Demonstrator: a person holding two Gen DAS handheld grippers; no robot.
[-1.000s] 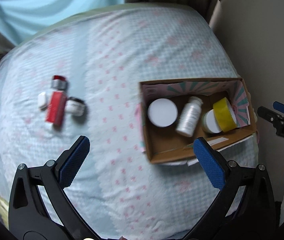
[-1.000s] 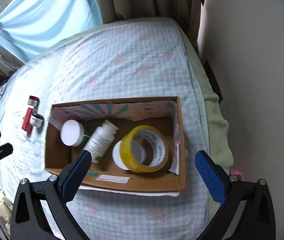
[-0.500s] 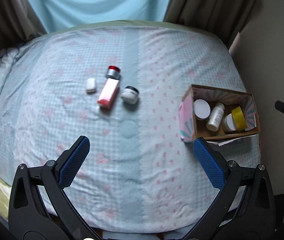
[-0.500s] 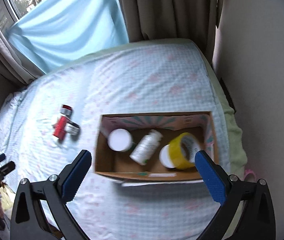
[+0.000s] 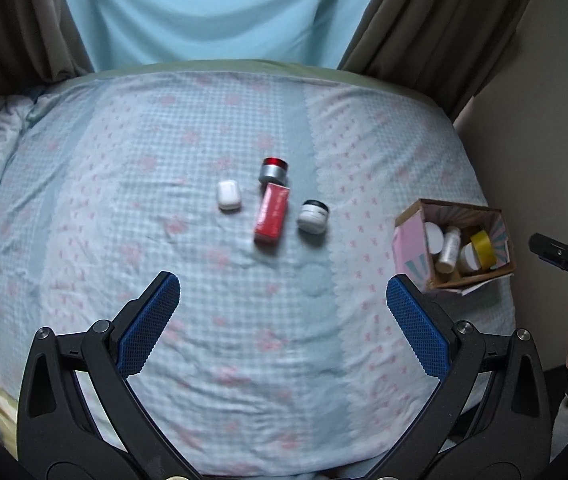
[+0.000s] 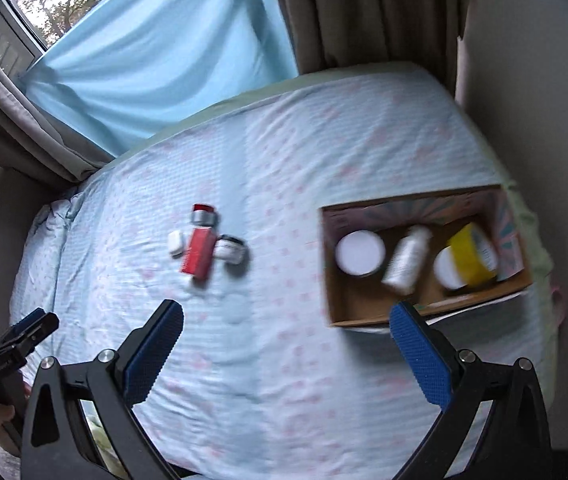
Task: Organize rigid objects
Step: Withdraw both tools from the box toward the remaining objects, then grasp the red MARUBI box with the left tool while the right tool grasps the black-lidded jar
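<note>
Several small items lie together mid-bed: a red box [image 5: 271, 213], a silver jar with a red top [image 5: 273, 171], a white case [image 5: 229, 195] and a white jar with a black lid [image 5: 313, 216]. The red box also shows in the right wrist view [image 6: 200, 253]. A cardboard box [image 5: 412, 236] at the bed's right edge holds a white-lidded jar [image 6: 360, 253], a white bottle [image 6: 406, 261] and a yellow tape roll [image 6: 473, 257]. My left gripper [image 5: 283, 305] is open and empty, well back from the items. My right gripper [image 6: 286, 334] is open and empty, left of the cardboard box [image 6: 338, 312].
The bed has a light blue sheet with pink marks [image 5: 204, 288]. Curtains and a blue drape [image 5: 220, 12] hang behind it. A wall [image 6: 524, 92] runs along the right side, close to the cardboard box. The right gripper shows at the edge of the left wrist view [image 5: 564, 256].
Both grippers have pulled back and up from the cardboard box, so more of the bed shows. The left view has swung left onto the loose items. Both stay open.
</note>
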